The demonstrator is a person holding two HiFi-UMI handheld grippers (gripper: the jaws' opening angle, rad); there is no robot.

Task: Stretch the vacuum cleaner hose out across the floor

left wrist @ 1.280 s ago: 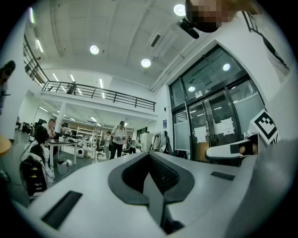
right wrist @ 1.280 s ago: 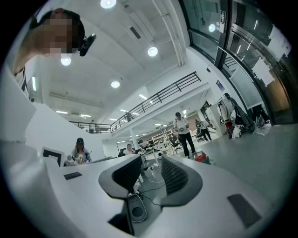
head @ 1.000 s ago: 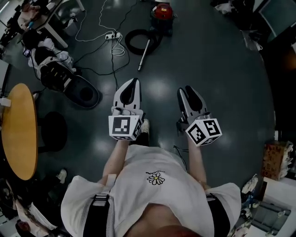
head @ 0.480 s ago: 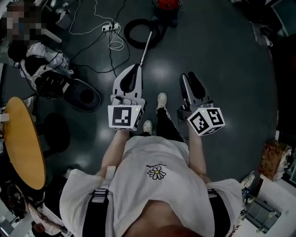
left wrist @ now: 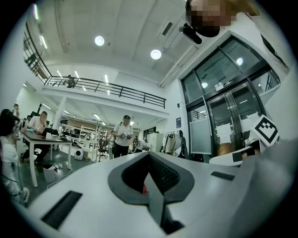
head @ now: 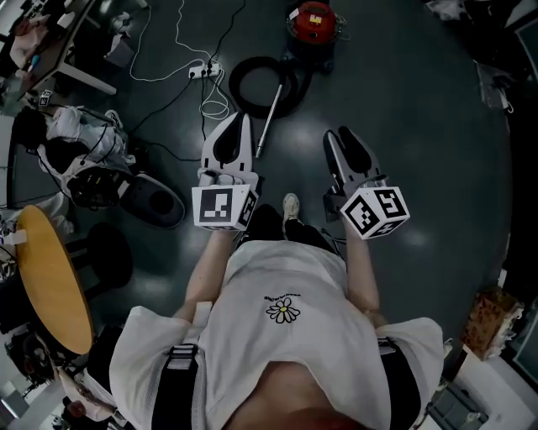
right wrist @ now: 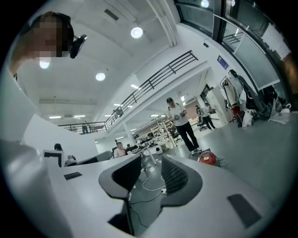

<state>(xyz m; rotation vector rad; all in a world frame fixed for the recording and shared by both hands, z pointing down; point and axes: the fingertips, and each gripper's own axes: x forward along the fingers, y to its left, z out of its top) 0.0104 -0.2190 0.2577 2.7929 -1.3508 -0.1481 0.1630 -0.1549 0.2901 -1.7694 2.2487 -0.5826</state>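
In the head view a red vacuum cleaner (head: 311, 21) stands at the far end of the dark floor. Its black hose (head: 252, 84) lies coiled in a loop in front of it, and a metal wand (head: 269, 117) runs from the loop toward me. My left gripper (head: 238, 119) hovers level just left of the wand, shut and empty. My right gripper (head: 340, 136) is held level to the wand's right, its jaws a little apart with nothing between them. The right gripper view shows that gripper (right wrist: 149, 174) facing the vacuum cleaner (right wrist: 207, 158). In the left gripper view, the left gripper (left wrist: 150, 186) has its tips together.
A power strip (head: 204, 67) with white and black cables lies left of the hose. Bags (head: 84, 143) and a black chair base (head: 155, 197) sit at the left, with a round yellow table (head: 50, 277) nearer. A person (right wrist: 181, 123) stands beyond the vacuum.
I have walked forward: the table and chair base have slid down the view. Both grippers now reach nearer the hose coil, and the left tip is beside the wand.
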